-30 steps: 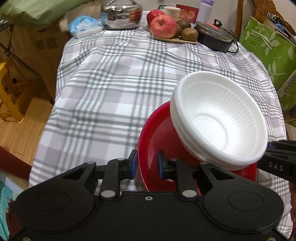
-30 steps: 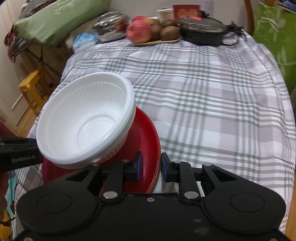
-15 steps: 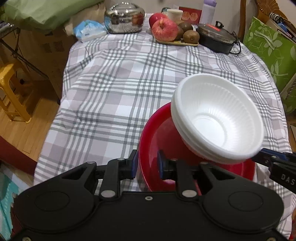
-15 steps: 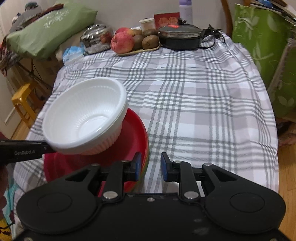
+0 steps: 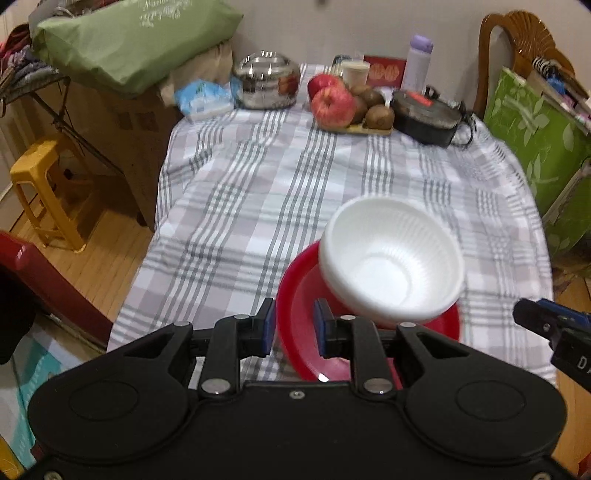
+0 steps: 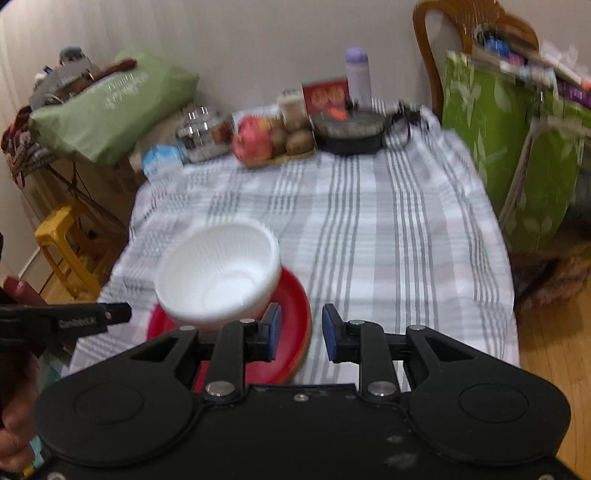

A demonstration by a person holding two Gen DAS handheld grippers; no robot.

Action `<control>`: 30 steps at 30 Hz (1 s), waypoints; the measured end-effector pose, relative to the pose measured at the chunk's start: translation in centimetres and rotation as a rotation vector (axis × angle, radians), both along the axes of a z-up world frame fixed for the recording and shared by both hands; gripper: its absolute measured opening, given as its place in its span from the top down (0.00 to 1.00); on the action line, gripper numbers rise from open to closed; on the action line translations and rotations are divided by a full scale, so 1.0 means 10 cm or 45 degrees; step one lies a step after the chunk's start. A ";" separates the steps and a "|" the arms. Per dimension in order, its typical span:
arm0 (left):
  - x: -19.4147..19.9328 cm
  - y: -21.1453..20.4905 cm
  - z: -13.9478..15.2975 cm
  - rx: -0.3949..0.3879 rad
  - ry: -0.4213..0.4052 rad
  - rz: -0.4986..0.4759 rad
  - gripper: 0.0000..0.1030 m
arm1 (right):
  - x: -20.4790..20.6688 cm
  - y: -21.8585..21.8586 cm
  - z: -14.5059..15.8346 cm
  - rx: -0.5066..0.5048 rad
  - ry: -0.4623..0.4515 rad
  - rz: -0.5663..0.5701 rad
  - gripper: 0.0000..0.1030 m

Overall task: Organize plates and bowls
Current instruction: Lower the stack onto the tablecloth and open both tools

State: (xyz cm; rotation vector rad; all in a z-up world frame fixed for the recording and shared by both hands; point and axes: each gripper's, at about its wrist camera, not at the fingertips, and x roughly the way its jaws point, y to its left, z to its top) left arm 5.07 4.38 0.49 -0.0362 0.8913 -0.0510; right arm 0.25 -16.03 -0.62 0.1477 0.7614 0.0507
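While R tongs point(image 6: 301, 325) are opening empty, L tongs point(image 5: 295, 325) narrow, empty; fruit point(image 5: 332, 107), pot point(image 5: 266, 79) far off

A table covered by a grey-and-white plaid cloth point(image 5: 295, 192) fills the centre of the frame. A plain pale wall point(image 5: 314, 26) runs across the top. Wood plank flooring point(image 5: 92, 258) shows at lower left, with a yellow stool point(image 5: 40, 188) standing on it. A carved wooden chair back point(image 5: 524, 33) rises at upper right. Lighting is even and indoor.
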 end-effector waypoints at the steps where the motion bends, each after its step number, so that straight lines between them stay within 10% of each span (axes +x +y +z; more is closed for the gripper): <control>1: 0.00 -0.03 0.05 0.012 -0.013 -0.003 0.72 | 0.01 0.01 0.04 -0.001 -0.016 0.004 0.74; 30: 0.00 -0.33 0.03 0.058 -0.013 -0.039 0.72 | 0.07 0.04 0.10 0.025 -0.024 -0.037 0.73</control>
